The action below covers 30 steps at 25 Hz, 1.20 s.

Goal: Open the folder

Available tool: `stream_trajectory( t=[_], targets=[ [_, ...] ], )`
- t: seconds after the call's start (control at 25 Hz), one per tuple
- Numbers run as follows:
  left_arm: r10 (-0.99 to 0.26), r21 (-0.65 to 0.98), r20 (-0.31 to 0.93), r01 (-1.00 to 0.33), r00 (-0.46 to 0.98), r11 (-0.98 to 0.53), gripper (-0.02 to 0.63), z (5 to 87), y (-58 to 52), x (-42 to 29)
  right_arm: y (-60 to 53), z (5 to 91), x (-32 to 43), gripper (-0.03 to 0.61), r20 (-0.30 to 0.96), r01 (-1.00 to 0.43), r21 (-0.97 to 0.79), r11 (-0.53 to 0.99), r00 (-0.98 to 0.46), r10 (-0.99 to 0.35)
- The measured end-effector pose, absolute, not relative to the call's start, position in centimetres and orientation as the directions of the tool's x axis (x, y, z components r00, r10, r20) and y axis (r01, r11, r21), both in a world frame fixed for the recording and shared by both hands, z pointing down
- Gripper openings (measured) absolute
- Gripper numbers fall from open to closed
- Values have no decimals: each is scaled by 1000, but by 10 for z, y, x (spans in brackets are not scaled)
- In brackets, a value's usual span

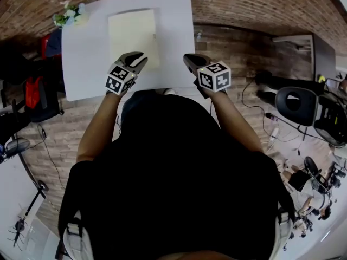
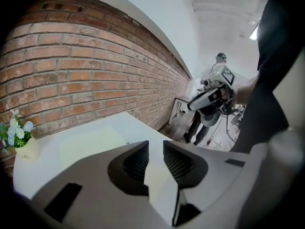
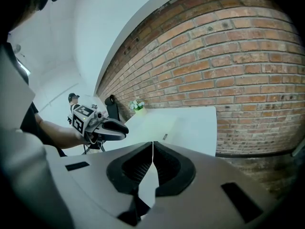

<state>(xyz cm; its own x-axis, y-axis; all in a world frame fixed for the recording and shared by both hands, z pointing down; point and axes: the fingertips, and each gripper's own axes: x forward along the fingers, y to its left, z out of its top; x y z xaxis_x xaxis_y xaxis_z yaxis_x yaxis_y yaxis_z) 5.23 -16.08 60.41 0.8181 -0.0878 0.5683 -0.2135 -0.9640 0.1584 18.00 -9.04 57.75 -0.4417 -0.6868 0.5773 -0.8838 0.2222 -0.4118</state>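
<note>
Black top (image 1: 179, 167), grey left gripper (image 1: 143, 59), right gripper (image 1: 186, 58)

The head view looks steeply down from above the person onto the white table (image 1: 87, 64), with the left gripper (image 1: 142, 58) and right gripper (image 1: 187, 59) at its near edge. Each gripper view rides low, close behind its own jaws, facing across the tabletop toward the brick wall (image 2: 95, 56). All three share the table and the flowers (image 1: 69, 15) at its far left corner.

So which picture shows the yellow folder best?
The head view: it looks down on the whole folder, closed and flat on the white table. The left gripper view shows the folder as a pale, squashed patch; the right gripper view shows it as a thin, far strip.
</note>
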Motion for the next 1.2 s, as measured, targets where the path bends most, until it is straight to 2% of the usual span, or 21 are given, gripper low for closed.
stream_trajectory(
  t=[0.4,0.64,1.2],
  targets=[
    [-48,90,627,-133,778,-987,138,632,-144,57,-74,584,183,26,596,-889,-410,201,-429,-679],
    [-61,-75,709,-10,702,-997,186,655,-127,64,-62,586,187,25,602,-893,-409,190,-420,-679],
    [-46,-121,796,84,604,-989,245,697,-105,69,-38,592,194,25,613,-896,-413,164,-407,-678]
  ],
)
